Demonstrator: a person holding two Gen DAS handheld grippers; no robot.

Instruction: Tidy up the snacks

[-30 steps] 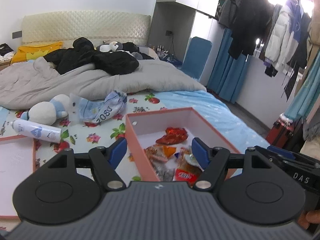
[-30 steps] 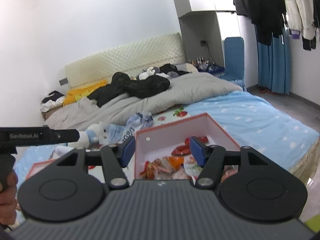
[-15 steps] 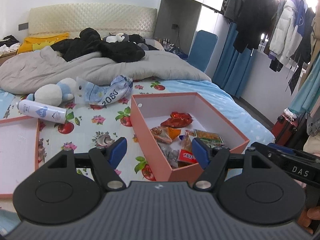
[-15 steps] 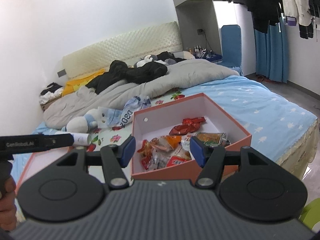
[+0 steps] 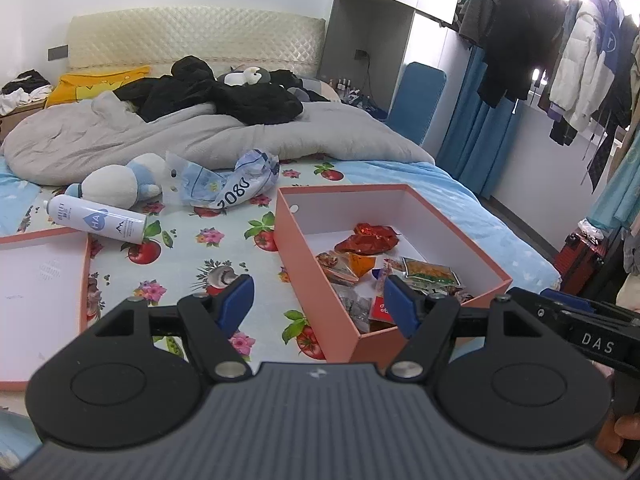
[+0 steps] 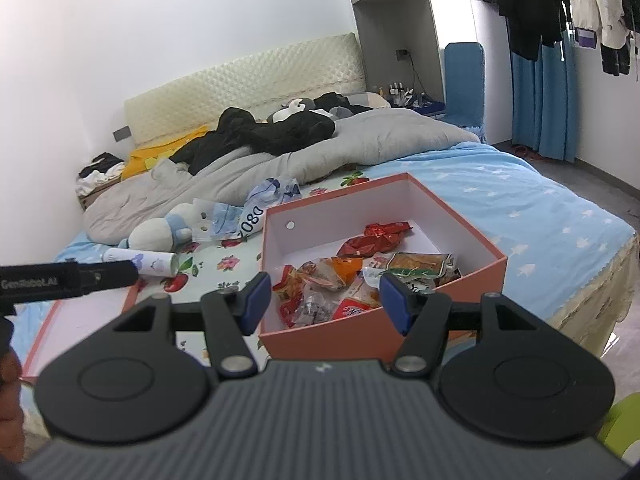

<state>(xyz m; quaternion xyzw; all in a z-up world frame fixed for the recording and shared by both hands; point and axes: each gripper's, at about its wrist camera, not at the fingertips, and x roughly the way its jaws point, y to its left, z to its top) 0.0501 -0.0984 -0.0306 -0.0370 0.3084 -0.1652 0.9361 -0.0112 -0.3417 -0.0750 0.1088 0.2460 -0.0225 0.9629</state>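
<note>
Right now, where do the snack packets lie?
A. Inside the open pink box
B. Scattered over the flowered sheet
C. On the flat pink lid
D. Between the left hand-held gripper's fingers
A: the snack packets are heaped inside the open pink box, whose white interior is visible around them in both wrist views.

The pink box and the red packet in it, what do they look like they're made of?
The pink box looks like rigid cardboard with a matte finish: straight thin walls, crisp corners, plain white inside, a small punched hole in one wall. The red packet looks like crinkly plastic or foil film: creased, glossy, catching highlights. Which of the two I cannot tell.
</note>
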